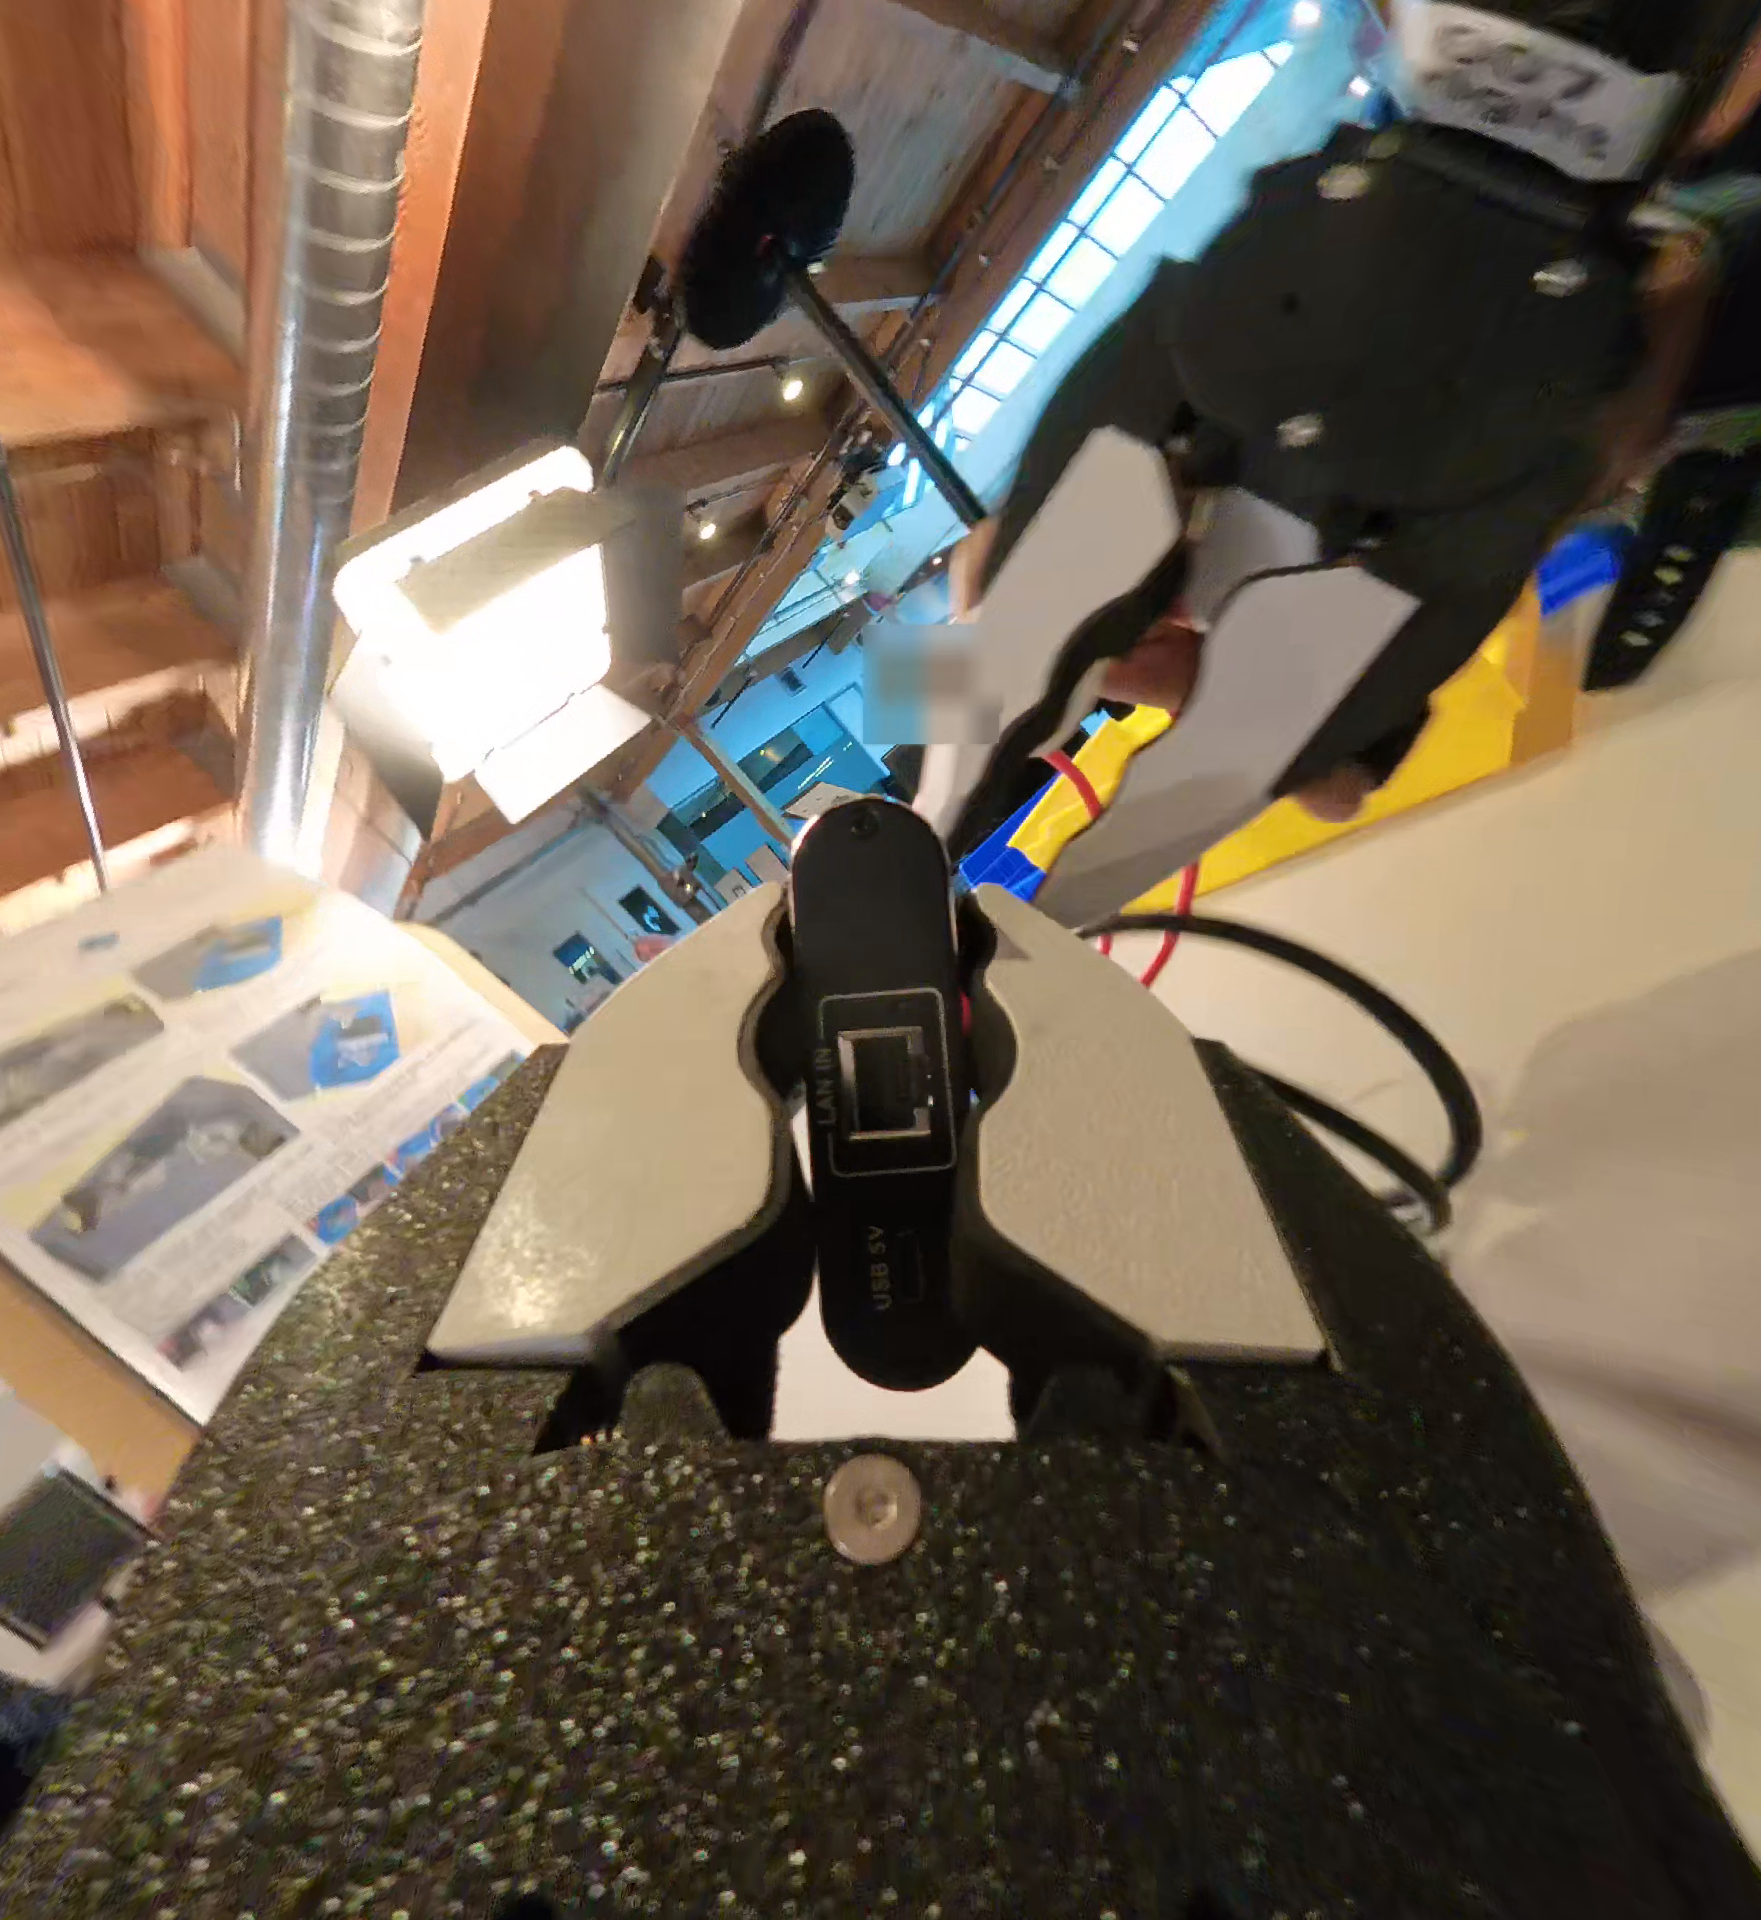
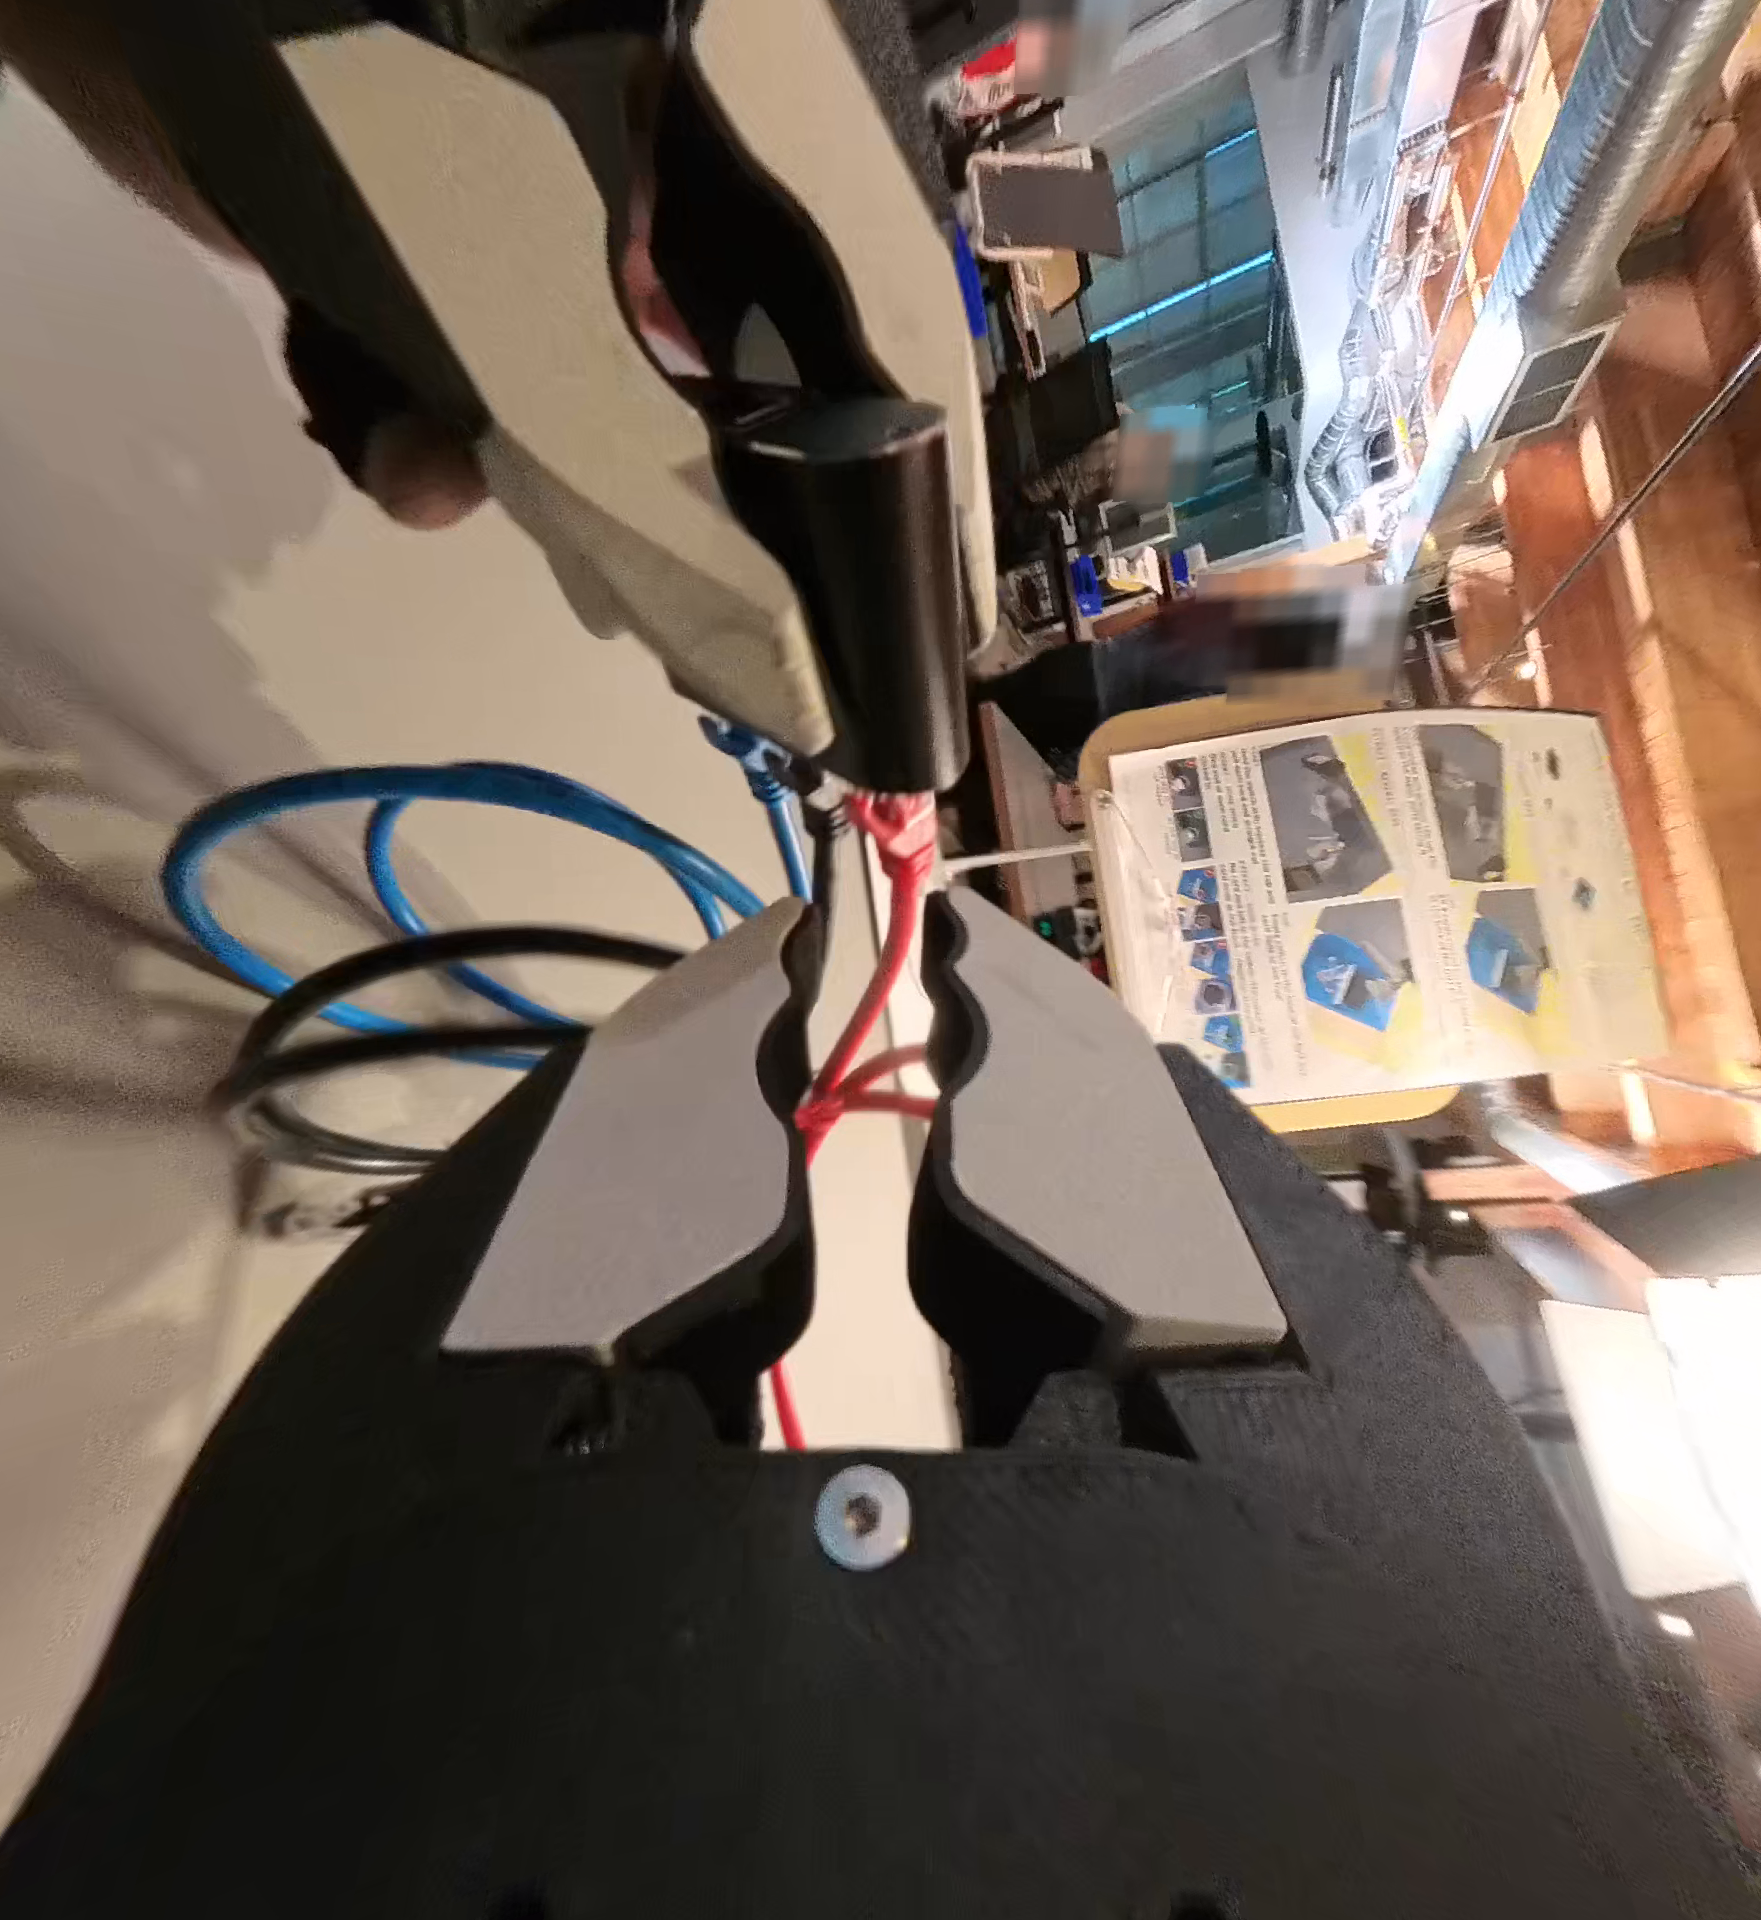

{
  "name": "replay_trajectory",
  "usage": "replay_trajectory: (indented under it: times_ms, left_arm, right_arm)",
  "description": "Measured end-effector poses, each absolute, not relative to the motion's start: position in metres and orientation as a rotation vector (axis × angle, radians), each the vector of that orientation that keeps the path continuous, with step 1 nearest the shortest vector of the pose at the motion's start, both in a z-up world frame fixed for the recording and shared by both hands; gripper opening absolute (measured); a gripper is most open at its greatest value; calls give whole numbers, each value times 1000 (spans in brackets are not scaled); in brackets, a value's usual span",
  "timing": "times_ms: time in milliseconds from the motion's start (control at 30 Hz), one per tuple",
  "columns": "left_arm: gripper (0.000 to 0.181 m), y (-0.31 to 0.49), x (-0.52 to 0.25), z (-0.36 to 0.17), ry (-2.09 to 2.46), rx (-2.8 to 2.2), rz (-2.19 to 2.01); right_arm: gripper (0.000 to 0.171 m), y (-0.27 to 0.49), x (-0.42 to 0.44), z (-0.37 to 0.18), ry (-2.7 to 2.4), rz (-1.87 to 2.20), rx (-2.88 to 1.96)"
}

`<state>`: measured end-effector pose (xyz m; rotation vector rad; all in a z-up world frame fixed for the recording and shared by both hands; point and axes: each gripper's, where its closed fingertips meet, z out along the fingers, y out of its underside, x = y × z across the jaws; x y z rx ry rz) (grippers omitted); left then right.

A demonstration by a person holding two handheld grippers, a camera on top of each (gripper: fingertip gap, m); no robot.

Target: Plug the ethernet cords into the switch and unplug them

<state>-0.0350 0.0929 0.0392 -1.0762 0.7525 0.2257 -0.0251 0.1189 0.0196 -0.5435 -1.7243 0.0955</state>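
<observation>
Switch (image 1: 881, 1101) sits clamped in the left gripper (image 1: 876, 1039), lifted off the table — small, rigid, slick black plastic. Right gripper (image 2: 865, 997) hangs slack-jawed around the limp red cord (image 2: 881, 977) just below the switch; best grip looks like the stiff plug boot (image 2: 897, 826).

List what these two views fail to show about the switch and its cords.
- Switch, left wrist view: its cord end faces away, hidden by its own body.
- Red cord, right wrist view: plug seating blurred.
- Blue cord, black cord: plugs masked by the left gripper, far ends cut off.
</observation>
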Motion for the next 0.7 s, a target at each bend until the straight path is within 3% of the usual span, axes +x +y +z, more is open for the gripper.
replay_trajectory:
  times_ms: [33, 333, 700]
  left_arm:
    - [28, 94, -44, 42, 700, -1098, 191]
    - [27, 119, -118, 25, 240, -1398, -27]
    - [28, 121, -142, -85, 129, -2030, -155]
  right_arm:
    - [21, 117, -23, 22, -1712, 145, -568]
    - [25, 83, -9, 27, -1579, 524, -764]
    - [26, 59, -23, -32, -1612, 688, -948]
